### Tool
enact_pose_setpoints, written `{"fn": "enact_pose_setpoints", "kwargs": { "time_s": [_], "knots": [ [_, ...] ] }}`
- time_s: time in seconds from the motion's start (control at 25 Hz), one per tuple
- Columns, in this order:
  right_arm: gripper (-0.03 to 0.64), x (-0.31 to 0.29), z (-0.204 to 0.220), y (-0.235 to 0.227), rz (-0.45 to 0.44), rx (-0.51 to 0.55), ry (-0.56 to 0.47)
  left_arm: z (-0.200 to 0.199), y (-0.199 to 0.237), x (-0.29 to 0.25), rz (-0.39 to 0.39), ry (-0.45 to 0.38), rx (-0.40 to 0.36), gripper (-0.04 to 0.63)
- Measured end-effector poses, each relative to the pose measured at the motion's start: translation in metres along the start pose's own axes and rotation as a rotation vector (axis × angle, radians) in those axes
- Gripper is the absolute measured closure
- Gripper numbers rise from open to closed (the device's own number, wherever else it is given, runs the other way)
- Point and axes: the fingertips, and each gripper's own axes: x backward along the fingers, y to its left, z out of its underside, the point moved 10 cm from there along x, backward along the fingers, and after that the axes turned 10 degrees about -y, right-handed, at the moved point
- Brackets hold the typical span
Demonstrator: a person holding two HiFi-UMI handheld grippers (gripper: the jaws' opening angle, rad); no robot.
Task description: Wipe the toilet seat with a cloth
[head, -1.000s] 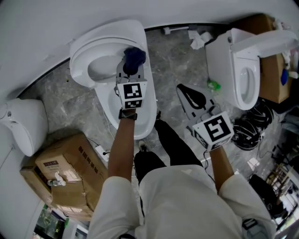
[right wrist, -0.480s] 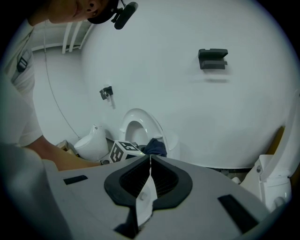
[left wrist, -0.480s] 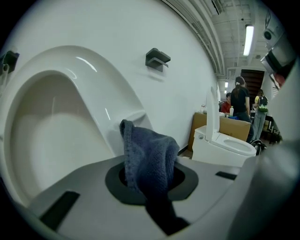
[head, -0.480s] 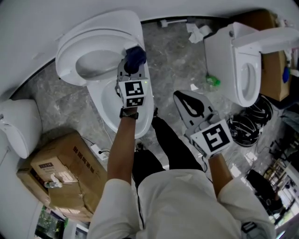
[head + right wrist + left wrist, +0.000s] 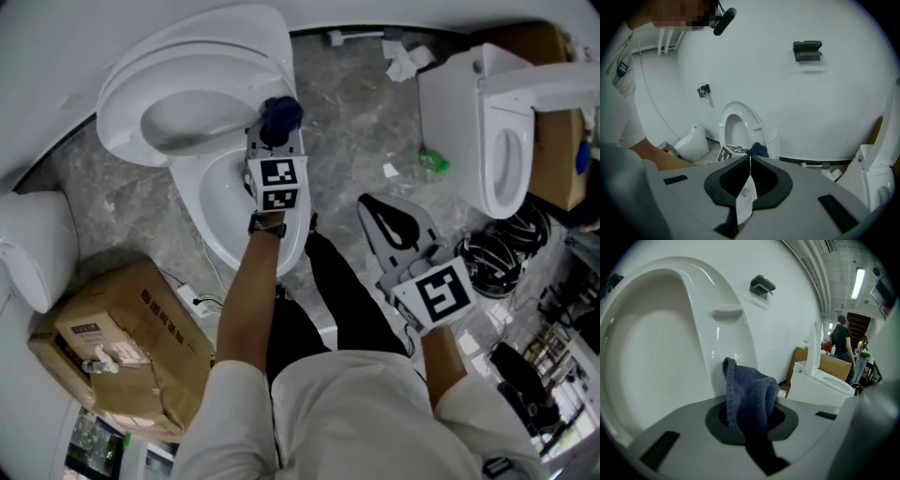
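Observation:
A white toilet [image 5: 220,220] stands at the upper left of the head view, its seat and lid [image 5: 178,103] tipped up against the wall. My left gripper [image 5: 275,139] is shut on a dark blue cloth [image 5: 280,116], which sits at the right side of the bowl's rear rim, beside the raised seat. In the left gripper view the cloth [image 5: 751,397] bunches out of the left gripper [image 5: 750,414], close before the raised seat's underside [image 5: 661,343]. My right gripper [image 5: 380,202] hangs shut and empty over the floor, right of the bowl. Its pads meet in the right gripper [image 5: 750,161] view.
A second toilet [image 5: 492,141] stands at the upper right, with crumpled paper [image 5: 405,64] and a green item [image 5: 429,167] on the grey floor. A white urinal [image 5: 37,248] and a cardboard box [image 5: 127,347] are at the left. Coiled cables [image 5: 502,248] lie at the right. A person [image 5: 842,341] stands far off.
The left gripper and the cloth have come down closer to the bowl's rear rim beside the raised seat. The right gripper has sunk a little. Both stay shut.

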Motion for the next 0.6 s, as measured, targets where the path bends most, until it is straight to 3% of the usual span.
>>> {"fn": "enact_pose_setpoints", "kwargs": {
  "time_s": [0.24,0.4,0.6],
  "knots": [
    [0.586,-0.002,0.01,-0.001,0.007,-0.007,0.009,0.025,-0.001,-0.004,0.001,0.044,0.009,0.546],
    [0.586,-0.002,0.018,-0.003,0.011,-0.006,0.031,0.032,-0.004,-0.008,0.02,0.024,-0.051,0.546],
    [0.586,-0.006,0.025,0.003,0.006,-0.025,0.038,0.034,-0.004,-0.006,0.026,-0.001,-0.054,0.546]
  ]
}}
